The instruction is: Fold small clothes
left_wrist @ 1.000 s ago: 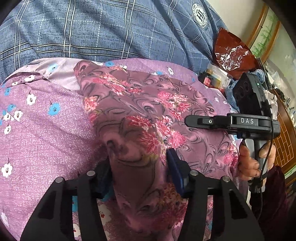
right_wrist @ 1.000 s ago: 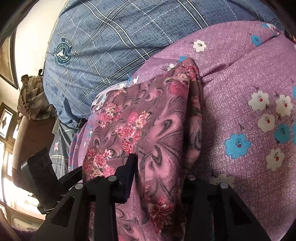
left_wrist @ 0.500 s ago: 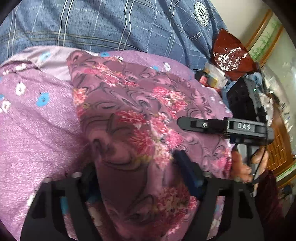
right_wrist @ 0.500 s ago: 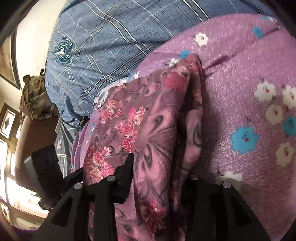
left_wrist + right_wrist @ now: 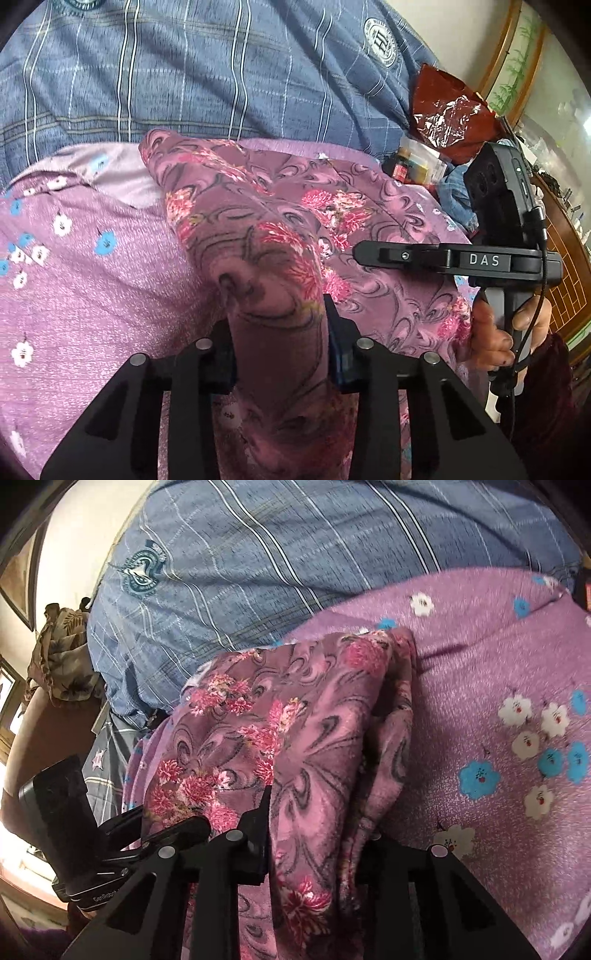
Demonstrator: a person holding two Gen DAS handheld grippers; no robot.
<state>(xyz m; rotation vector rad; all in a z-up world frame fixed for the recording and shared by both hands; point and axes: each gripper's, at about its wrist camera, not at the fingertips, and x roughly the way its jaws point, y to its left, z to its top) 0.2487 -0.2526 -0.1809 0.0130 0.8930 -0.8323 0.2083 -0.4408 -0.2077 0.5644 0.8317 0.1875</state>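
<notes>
Garment: swirl-and-flower purple cloth, half folded on a flowered sheet.
Left gripper: jaws closing on its bunched edge.
Right gripper: closing likewise, apparently pinching.
Next: carry both edges across evenly.

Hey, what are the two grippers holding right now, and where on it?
Both jaws are closing on the rose-print garment: the left gripper on a bunched fold at one near end, the right gripper at the other.

garment: soft matt cloth | bedspread: nubby cloth | red wrapper: glossy, crinkled
</notes>
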